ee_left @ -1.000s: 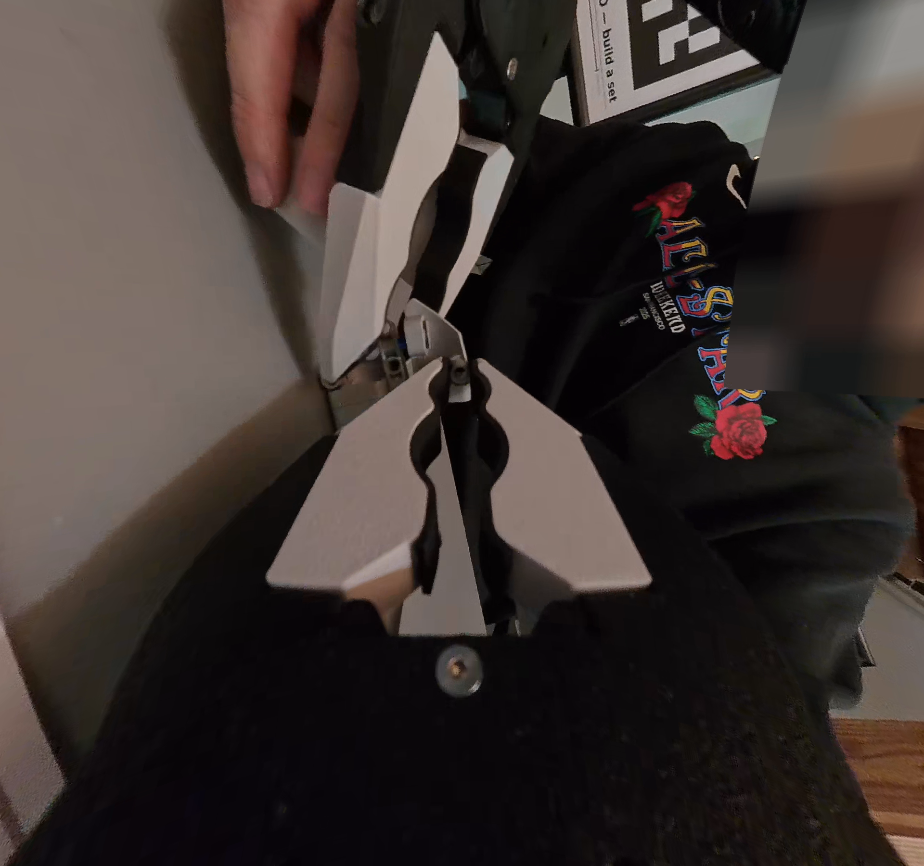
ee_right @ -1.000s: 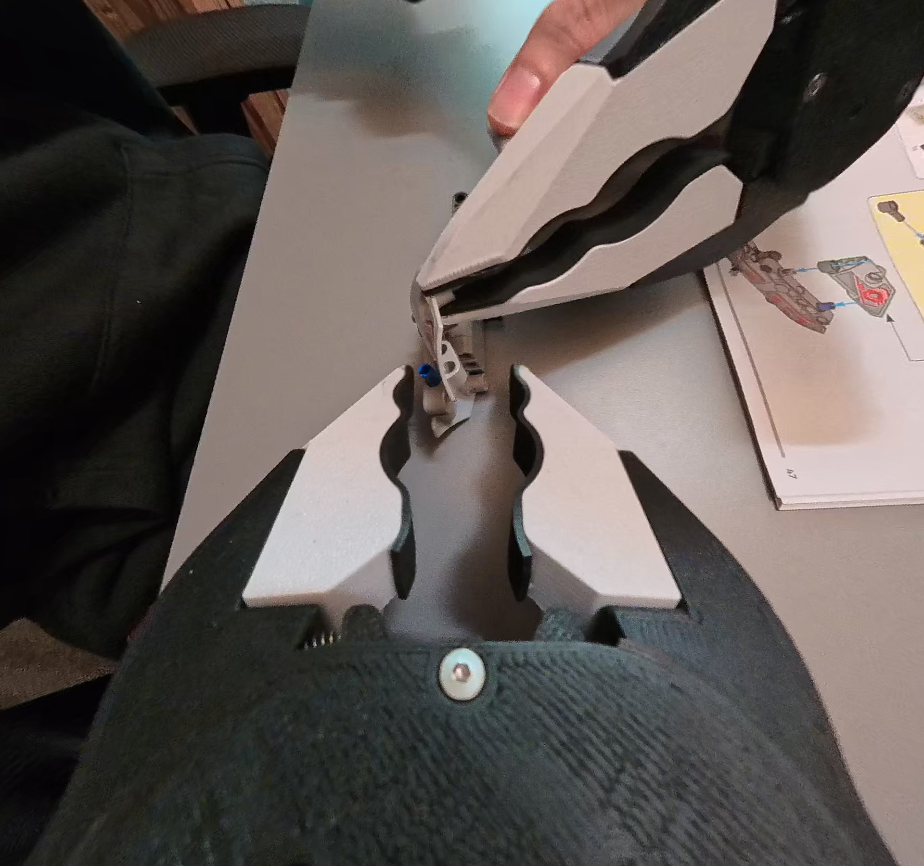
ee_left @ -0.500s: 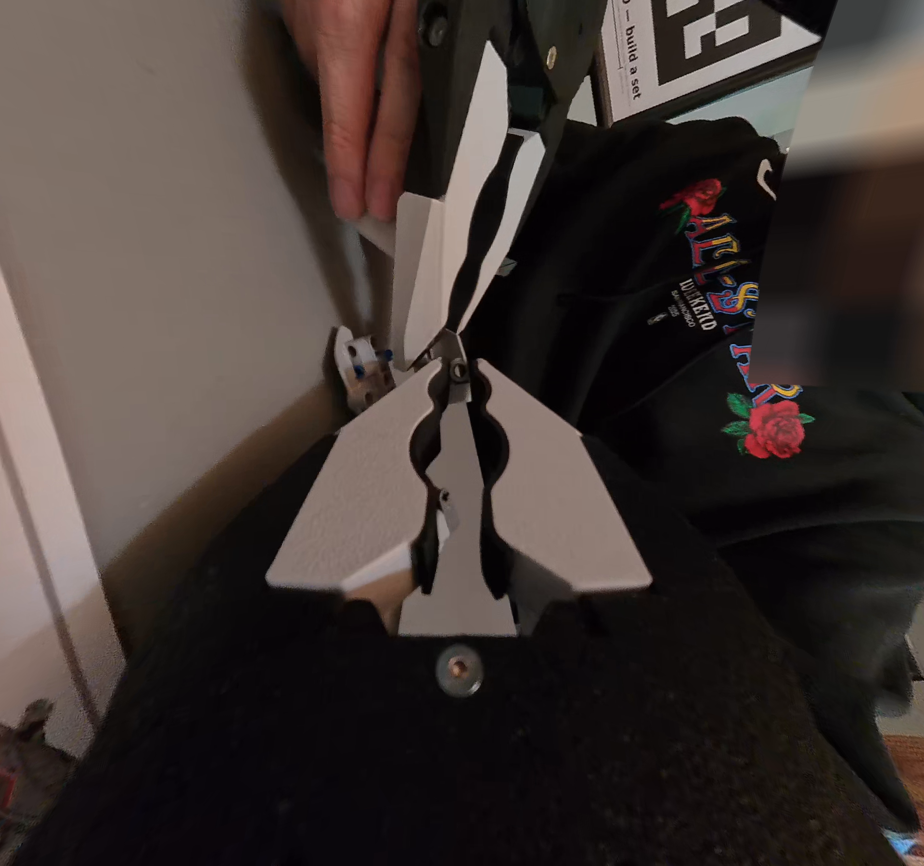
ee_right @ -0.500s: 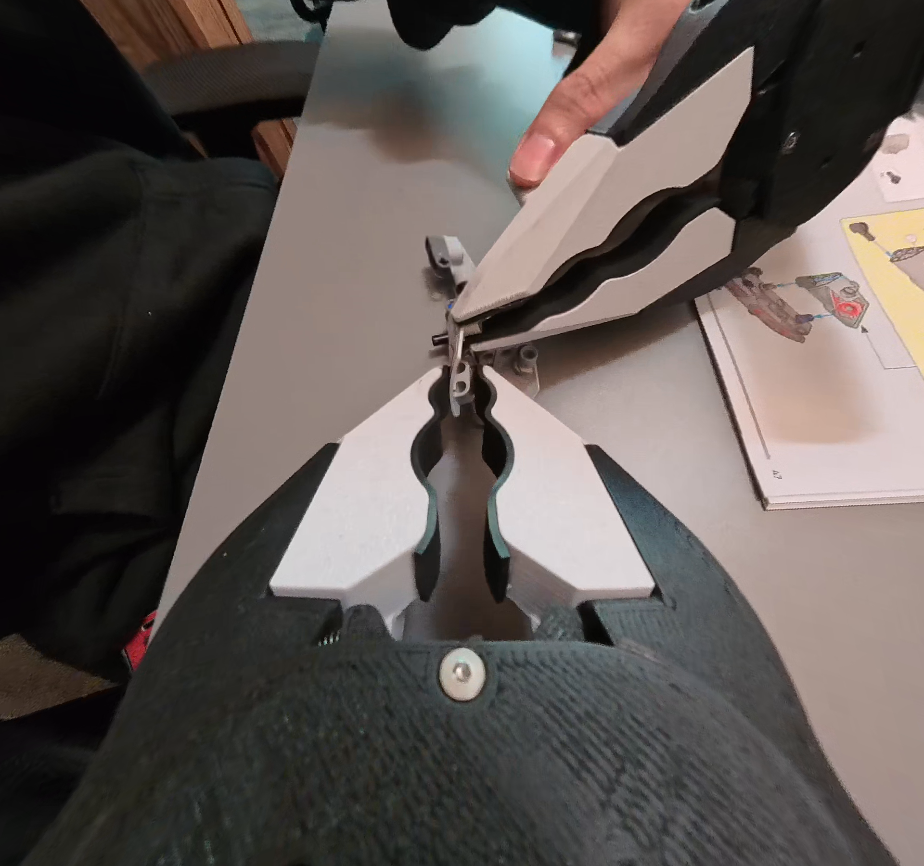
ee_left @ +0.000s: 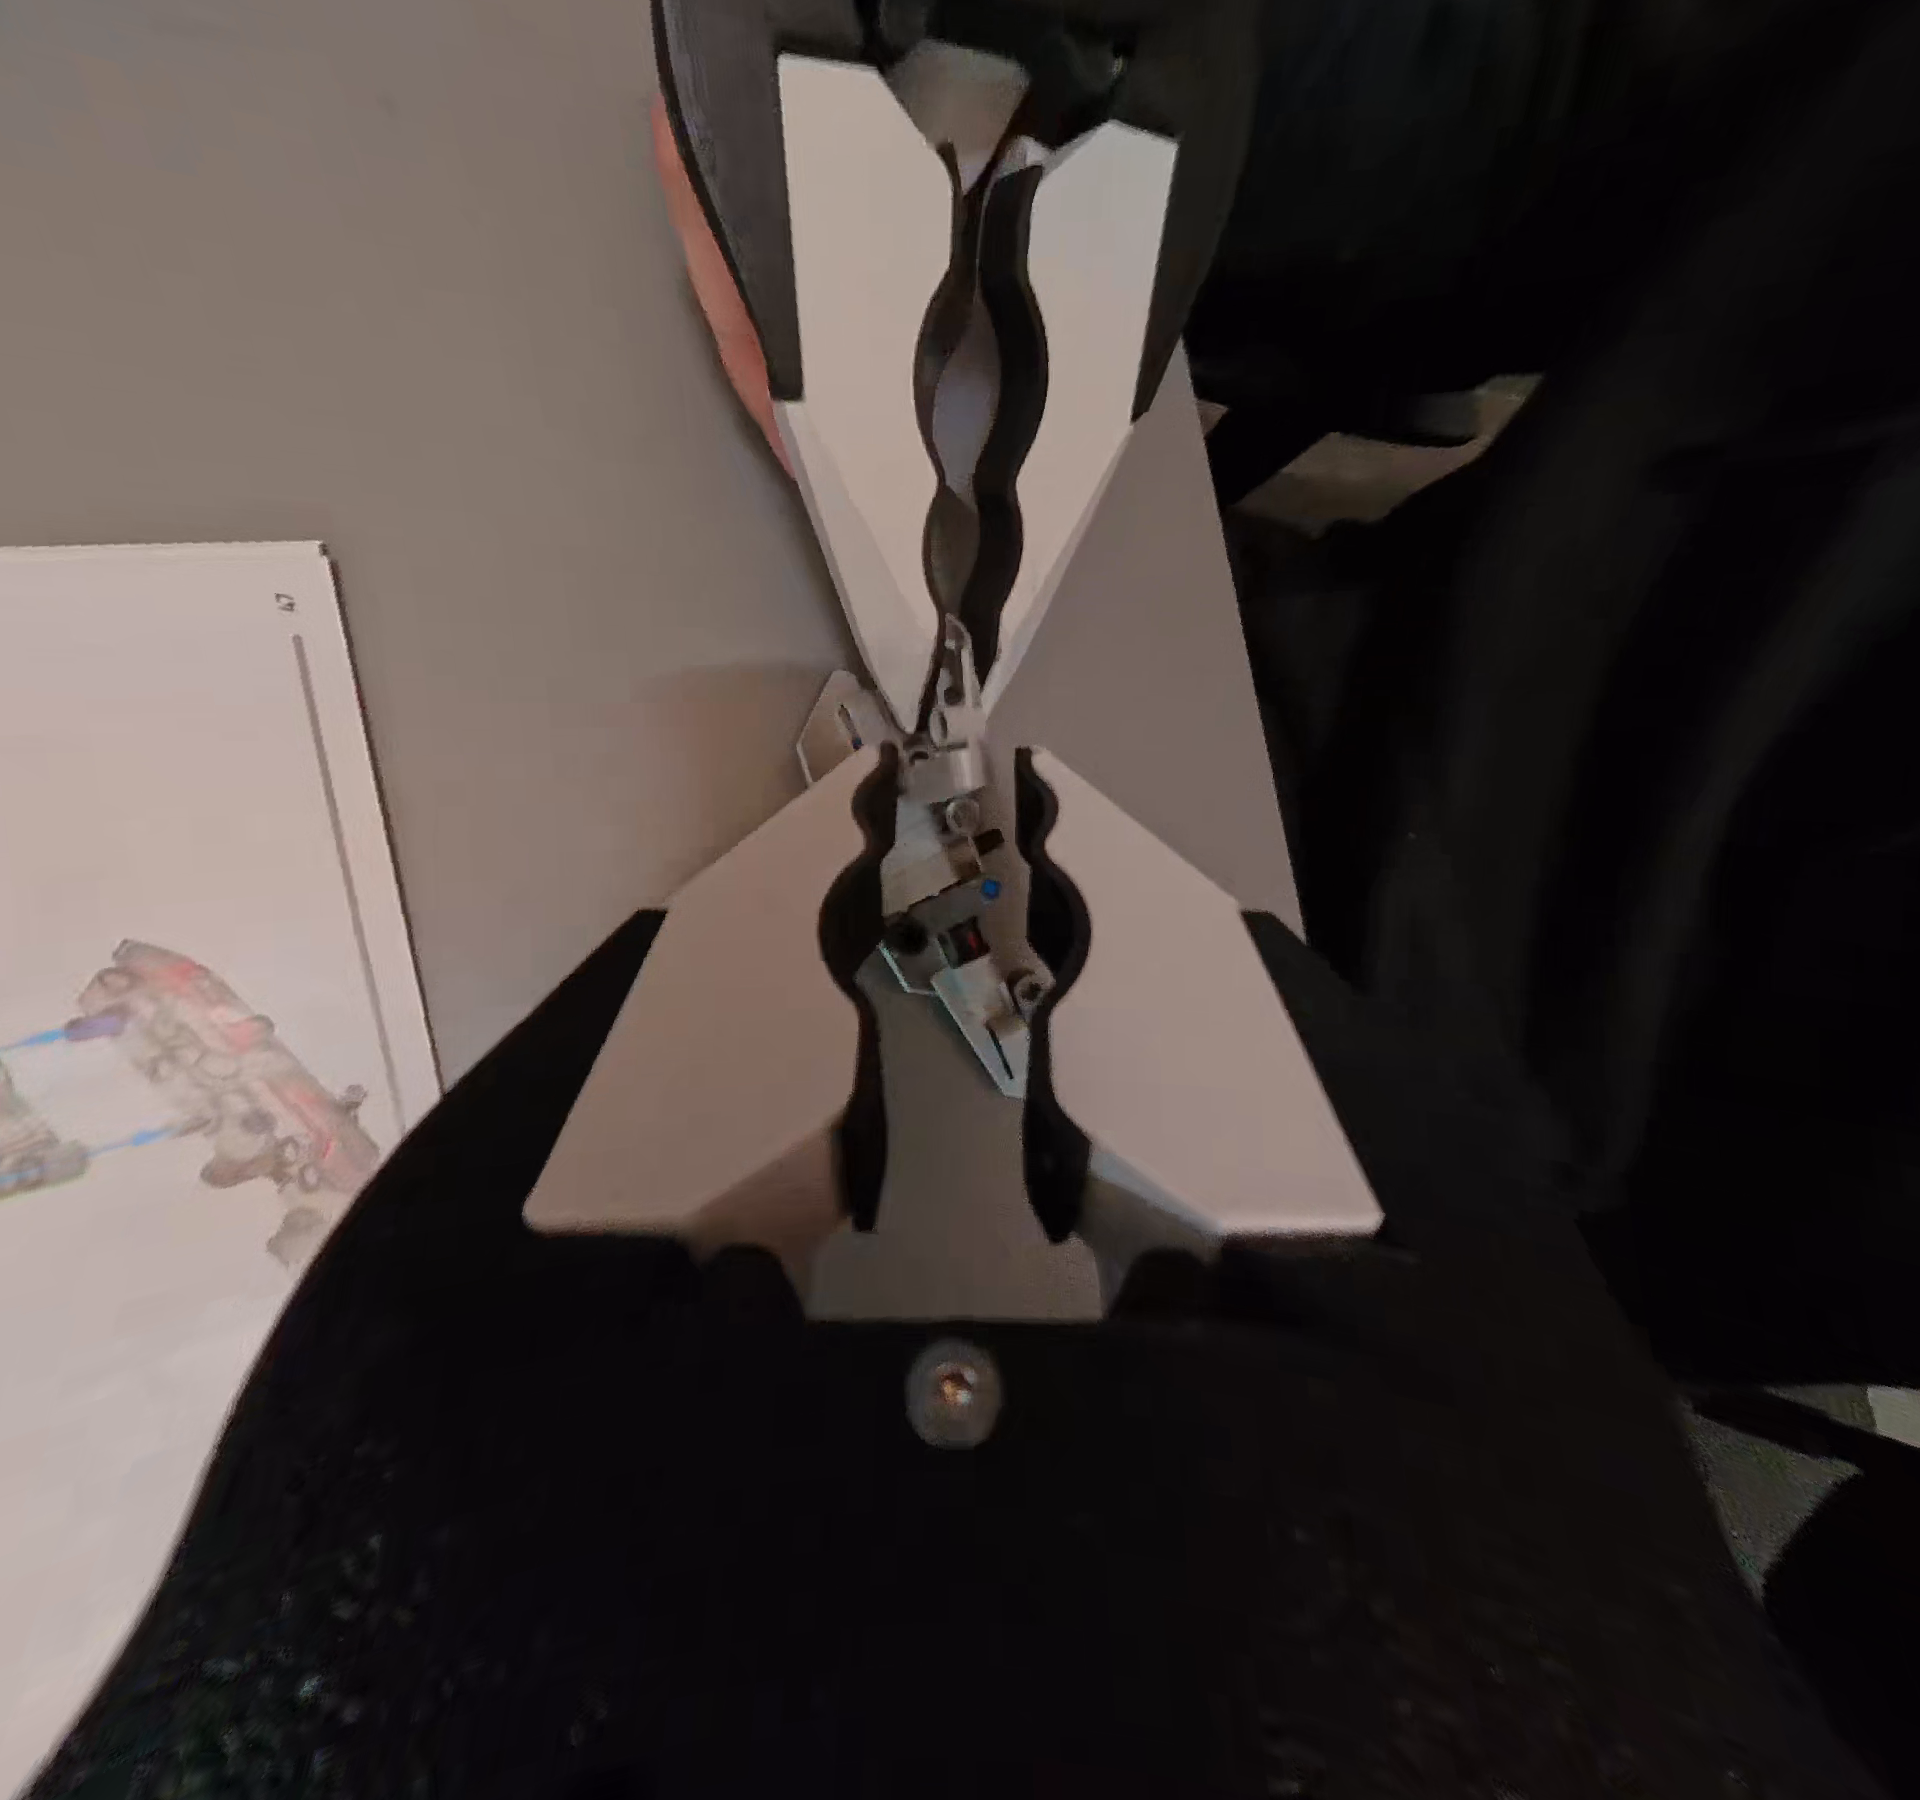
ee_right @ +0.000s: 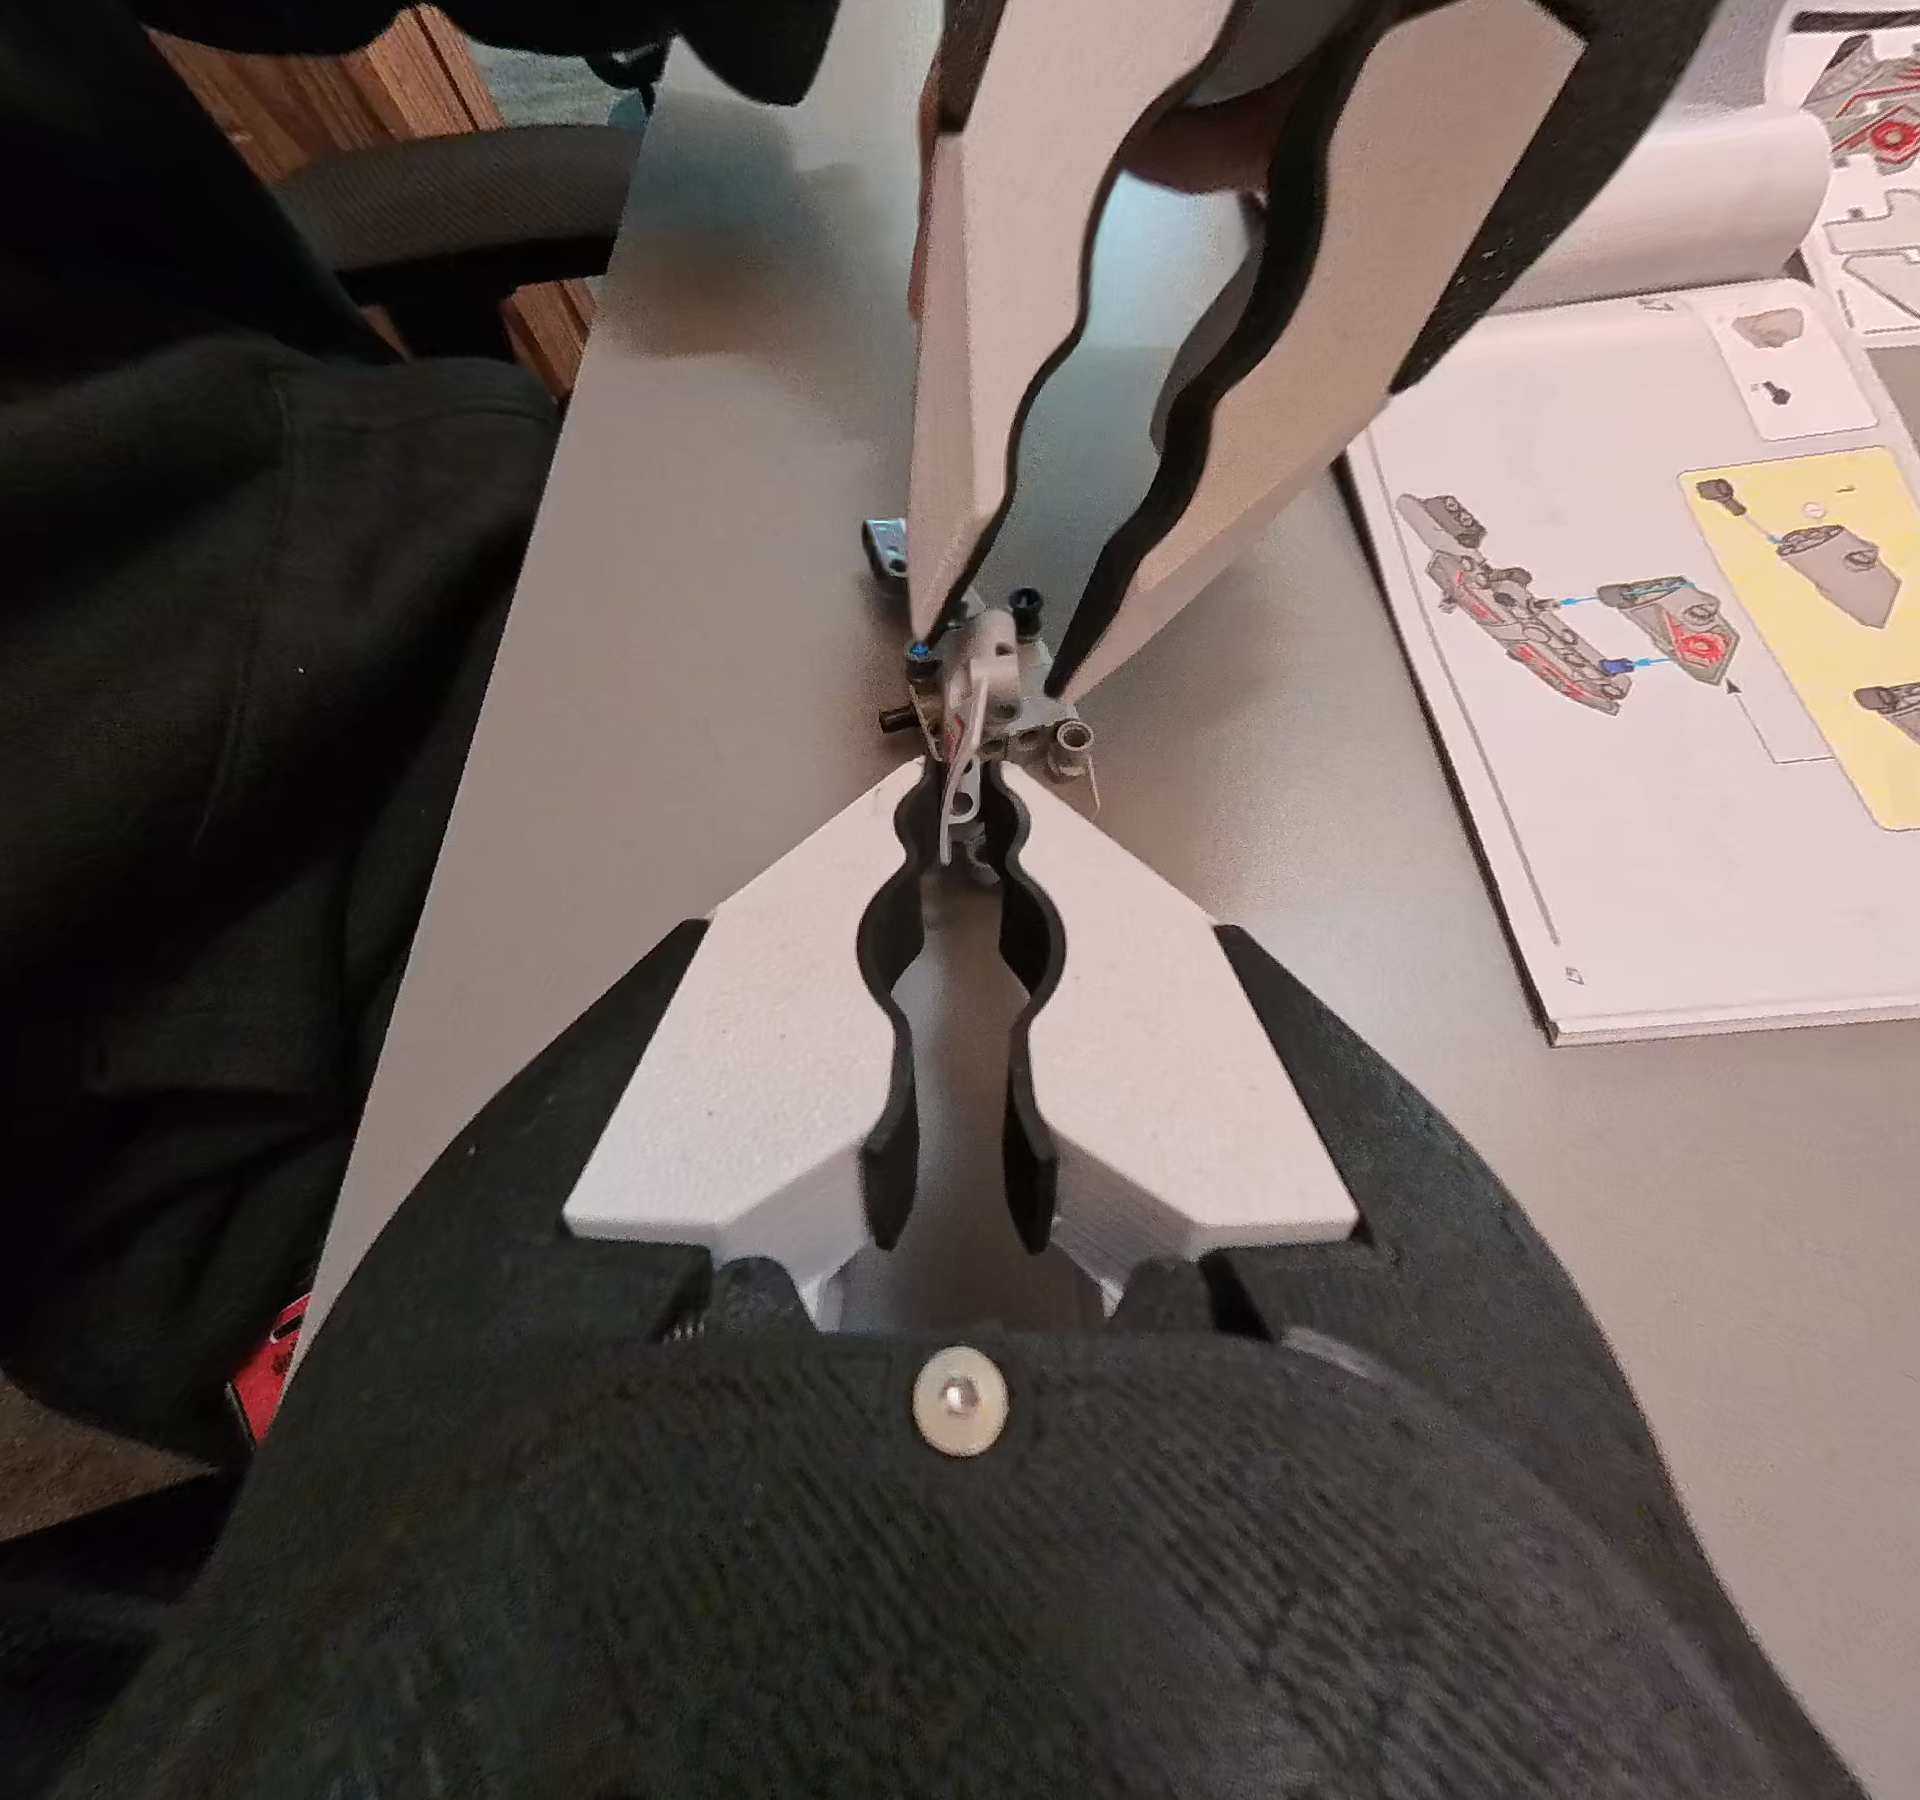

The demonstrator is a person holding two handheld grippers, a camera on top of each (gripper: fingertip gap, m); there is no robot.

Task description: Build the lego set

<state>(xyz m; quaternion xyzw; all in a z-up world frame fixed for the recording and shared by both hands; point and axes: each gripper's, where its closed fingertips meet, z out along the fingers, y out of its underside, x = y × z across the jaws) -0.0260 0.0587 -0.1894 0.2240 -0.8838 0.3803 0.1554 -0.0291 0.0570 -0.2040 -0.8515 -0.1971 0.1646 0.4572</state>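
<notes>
- Lego assembly (ee_left: 951,877), left wrist view: a small grey build with blue and red details sat at frame centre, between the fingers of the left gripper (ee_left: 954,763), whose jaws stood apart around it; whether they pressed on it could not be told.
- The right gripper (ee_left: 951,680) entered from the top of the frame, its jaws nearly together and pinching a thin grey piece at the assembly's upper end.
- An instruction booklet (ee_left: 156,815) lay on the grey table (ee_left: 416,296) at the left edge.
- Lego assembly (ee_right: 982,680), right wrist view: it sat at frame centre over the table (ee_right: 707,503).
- The right gripper (ee_right: 964,774), rising from below, pinched a thin pale piece (ee_right: 961,794) joined to the assembly.
- The left gripper (ee_right: 987,654) descended from the top, jaws spread, its tips flanking the assembly.
- A loose grey part (ee_right: 886,545) lay just beyond, upper left of centre.
- The open booklet (ee_right: 1662,659) occupied the right side.
</notes>
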